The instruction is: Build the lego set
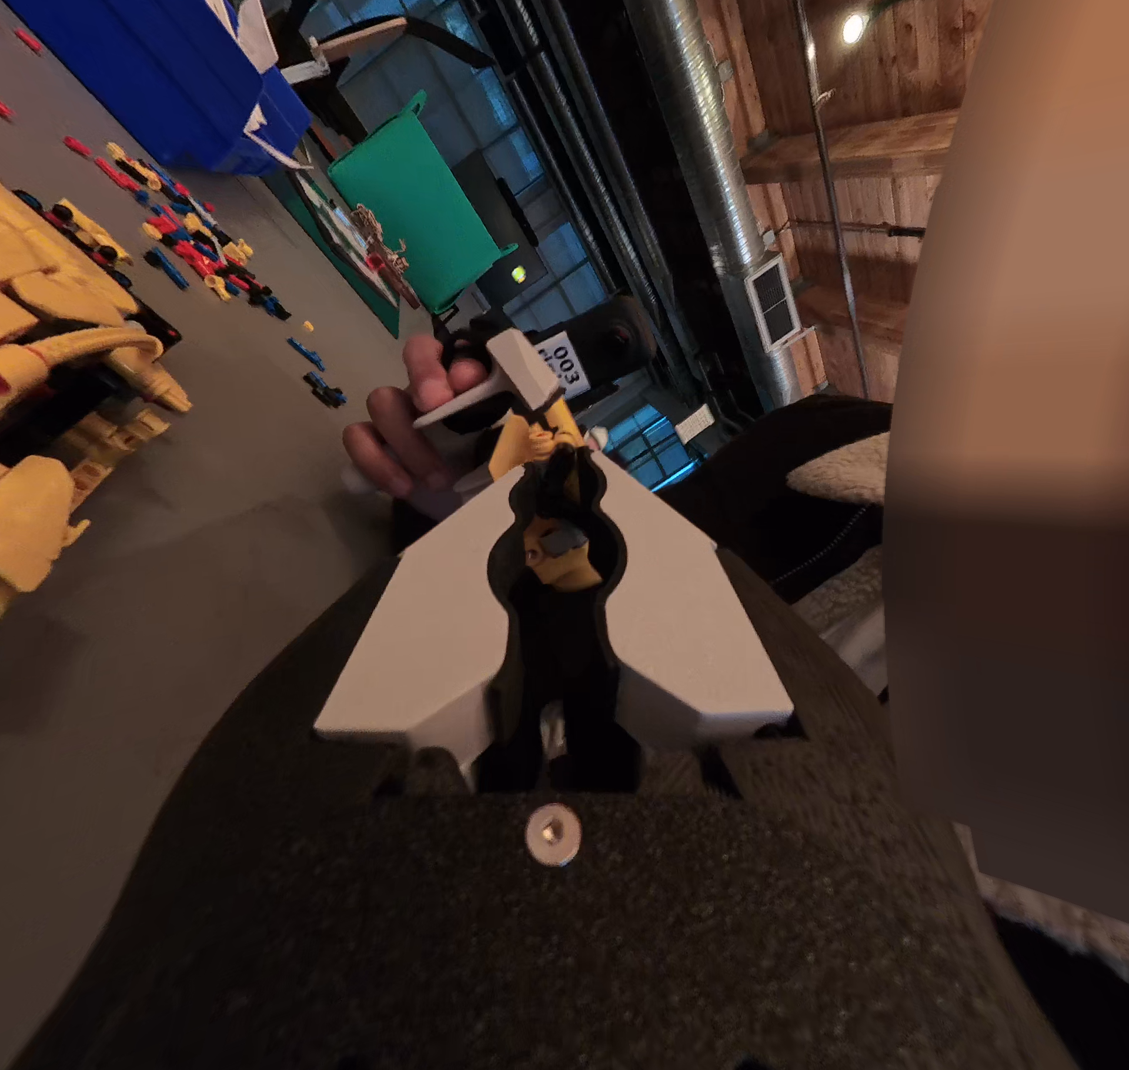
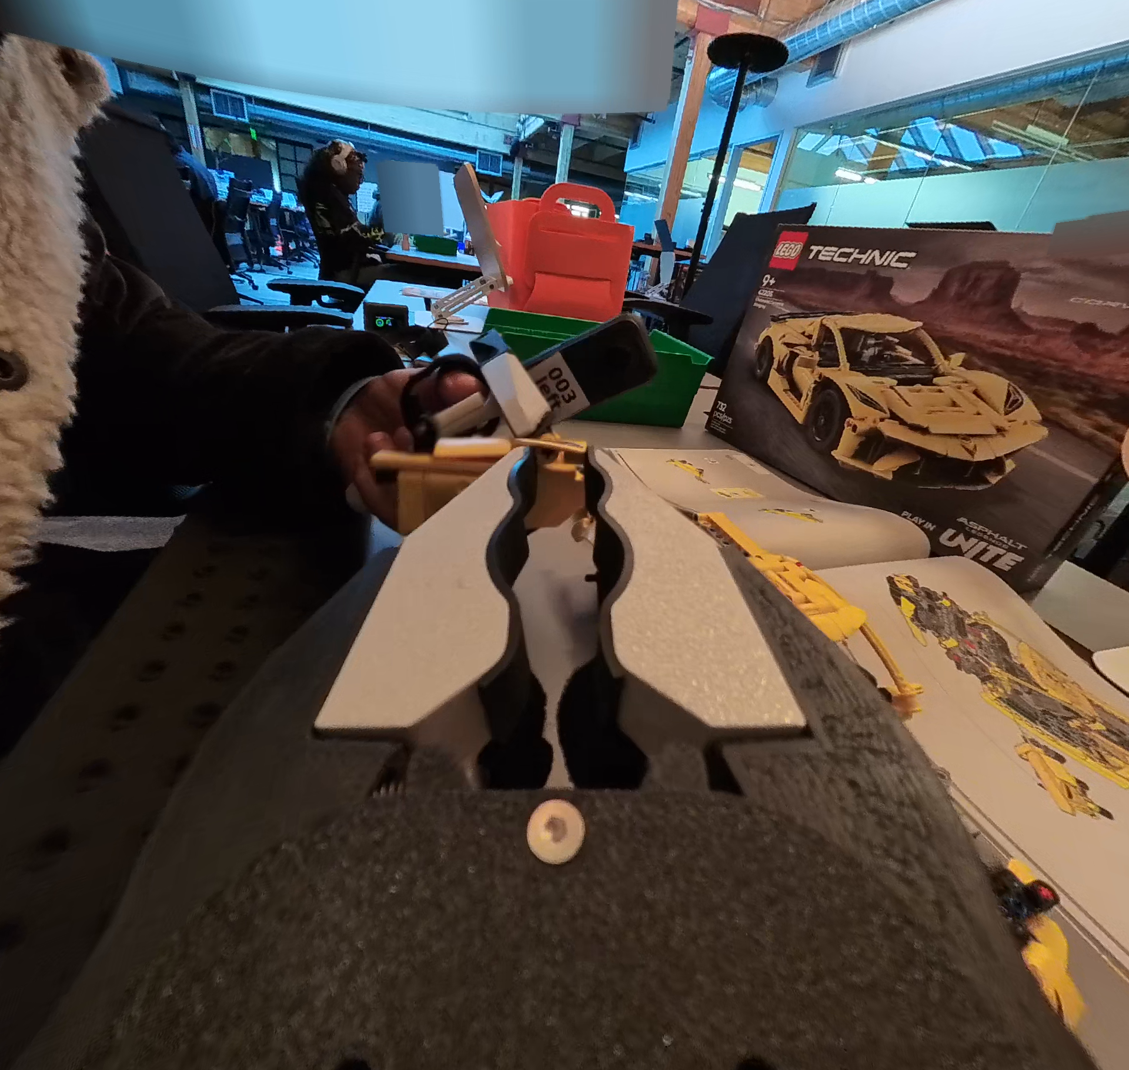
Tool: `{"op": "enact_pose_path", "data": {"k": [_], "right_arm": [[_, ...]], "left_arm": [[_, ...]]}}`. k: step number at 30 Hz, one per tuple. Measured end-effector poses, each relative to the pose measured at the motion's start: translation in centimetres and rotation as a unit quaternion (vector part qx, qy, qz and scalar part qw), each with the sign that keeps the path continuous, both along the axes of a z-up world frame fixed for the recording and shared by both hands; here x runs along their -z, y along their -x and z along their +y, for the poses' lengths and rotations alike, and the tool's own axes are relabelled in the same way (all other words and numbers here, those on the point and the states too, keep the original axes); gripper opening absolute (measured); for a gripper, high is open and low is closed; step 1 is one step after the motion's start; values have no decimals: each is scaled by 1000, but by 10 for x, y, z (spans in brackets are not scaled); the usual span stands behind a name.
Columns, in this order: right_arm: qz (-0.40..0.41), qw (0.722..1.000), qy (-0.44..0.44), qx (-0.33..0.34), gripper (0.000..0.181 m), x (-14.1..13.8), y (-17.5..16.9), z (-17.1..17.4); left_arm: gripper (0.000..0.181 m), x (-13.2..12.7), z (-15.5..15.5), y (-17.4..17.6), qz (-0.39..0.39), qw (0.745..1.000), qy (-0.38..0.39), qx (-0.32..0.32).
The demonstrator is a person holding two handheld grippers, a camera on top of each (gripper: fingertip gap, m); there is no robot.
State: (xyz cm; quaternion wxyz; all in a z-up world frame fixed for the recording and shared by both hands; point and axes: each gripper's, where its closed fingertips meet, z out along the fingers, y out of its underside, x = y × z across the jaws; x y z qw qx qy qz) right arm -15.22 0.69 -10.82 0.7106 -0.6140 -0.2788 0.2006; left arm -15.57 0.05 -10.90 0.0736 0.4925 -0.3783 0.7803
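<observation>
Left gripper (image 1: 559, 472): fingers clamped on a yellow-and-black lego sub-assembly (image 1: 562, 558), held in the air off the tabletop (image 1: 244, 490). Right gripper (image 2: 559, 478): fingers closed on the same yellow piece (image 2: 553, 490). The two grippers meet tip to tip. Loose pieces (image 1: 195, 240) lie well apart on the grey tabletop, beside the partly built yellow car (image 1: 67, 344). Instruction pages (image 2: 1008, 674) and set box (image 2: 916, 368) occupy the right edge.

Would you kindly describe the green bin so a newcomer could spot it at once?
Start at the big set box standing on the table's right side. Just left of it, behind the grippers, sits the green bin, low and open-topped. The orange bag behind it is taller and has a handle.
</observation>
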Motion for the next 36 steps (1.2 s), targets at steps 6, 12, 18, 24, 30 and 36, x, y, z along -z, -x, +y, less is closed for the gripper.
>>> {"op": "enact_pose_path", "data": {"k": [6, 12, 18, 24, 30, 36], "right_arm": [[21, 999, 34, -31, 15, 4, 2, -2], [-18, 992, 56, -109, 15, 6, 15, -8], [-26, 985, 72, -152, 15, 11, 22, -17], [-1, 973, 117, -198, 15, 15, 22, -21], [-4, 971, 134, -199, 15, 13, 20, -16], [-11, 976, 132, -174, 22, 15, 16, -11]], "left_arm": [[13, 6, -5, 1, 10, 999, -28, 13], [13, 7, -10, 12, 9, 997, -51, 57], [12, 12, -23, 17, 3, 993, -85, 86], [12, 18, -28, 17, 14, 991, -94, 97], [12, 14, -23, 15, 13, 994, -74, 83], [12, 16, -20, 14, 20, 994, -67, 79]]}}
